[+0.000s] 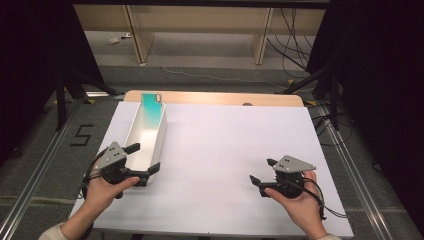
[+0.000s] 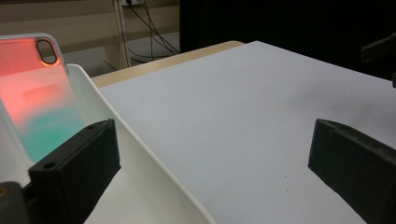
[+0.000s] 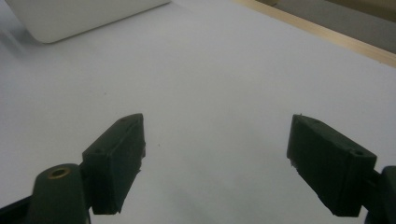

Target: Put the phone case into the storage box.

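High view, bottom of frame: left gripper [image 1: 142, 161] at lower left, right gripper [image 1: 263, 171] at lower right, each held in a hand, well apart from each other. Both on the white-covered bench [image 1: 225, 145].

Left gripper: jaws spread wide, straddling the near end of the white bin [image 1: 150, 132]. One jaw sits over the bin's inside, the other outside its right wall. Can't tell if either touches the wall.

Right gripper: jaws spread wide, nothing between them, bare bench under them. Bin is well off to its left.

Phone case [image 1: 152, 103] stands leaning at the far end of the bin, upper left of centre in the high view. Reads plain teal there.

Left gripper view adds detail: the phone case [image 2: 35, 88] is translucent, red-orange at the top fading to teal below, camera cutout at its upper corner. It sits at the upper left of the frame, beyond the left-hand jaw, inside the bin [image 2: 154, 168]. Not between the jaws. The bin wall runs diagonally between them.

Right gripper view: a rounded corner of the bin [image 3: 79, 16] at upper left, far ahead of the jaws. Bench edge in wood at upper right.

Far: floor, cables, wooden frame legs at the top of the high view.
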Demonstrator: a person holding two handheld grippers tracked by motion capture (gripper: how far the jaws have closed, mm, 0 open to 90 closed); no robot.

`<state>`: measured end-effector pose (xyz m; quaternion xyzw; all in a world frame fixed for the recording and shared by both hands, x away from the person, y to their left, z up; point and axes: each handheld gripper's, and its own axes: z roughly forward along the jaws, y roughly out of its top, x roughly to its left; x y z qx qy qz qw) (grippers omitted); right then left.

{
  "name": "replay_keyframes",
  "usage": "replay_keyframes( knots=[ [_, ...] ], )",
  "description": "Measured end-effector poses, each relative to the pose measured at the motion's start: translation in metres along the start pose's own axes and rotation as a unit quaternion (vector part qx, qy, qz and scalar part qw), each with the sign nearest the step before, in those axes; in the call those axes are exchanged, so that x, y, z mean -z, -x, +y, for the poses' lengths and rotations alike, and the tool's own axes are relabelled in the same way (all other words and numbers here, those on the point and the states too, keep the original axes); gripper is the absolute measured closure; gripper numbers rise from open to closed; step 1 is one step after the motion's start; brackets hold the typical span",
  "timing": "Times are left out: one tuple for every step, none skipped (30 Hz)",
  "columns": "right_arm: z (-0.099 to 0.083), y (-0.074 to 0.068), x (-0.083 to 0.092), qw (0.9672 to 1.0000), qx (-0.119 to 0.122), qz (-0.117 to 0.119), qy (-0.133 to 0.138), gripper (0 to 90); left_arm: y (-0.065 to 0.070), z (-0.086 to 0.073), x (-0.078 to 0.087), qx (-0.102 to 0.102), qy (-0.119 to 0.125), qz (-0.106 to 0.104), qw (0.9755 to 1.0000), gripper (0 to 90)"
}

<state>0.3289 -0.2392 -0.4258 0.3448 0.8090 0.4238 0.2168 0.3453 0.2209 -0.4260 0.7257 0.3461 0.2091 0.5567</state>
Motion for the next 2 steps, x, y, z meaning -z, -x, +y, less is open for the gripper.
replay_keyframes(
  knots=[
    [0.0001,0.0002,0.0003,1.0,0.001,-0.001,0.001,20.5,0.0002,-0.0001,0.0001,-0.001,-0.002,0.001,1.0,1.3],
    [0.0004,-0.0003,0.0008,1.0,-0.003,0.001,0.002,20.5,0.0004,-0.0003,0.0001,-0.001,-0.001,0.001,1.0,1.3]
  ],
)
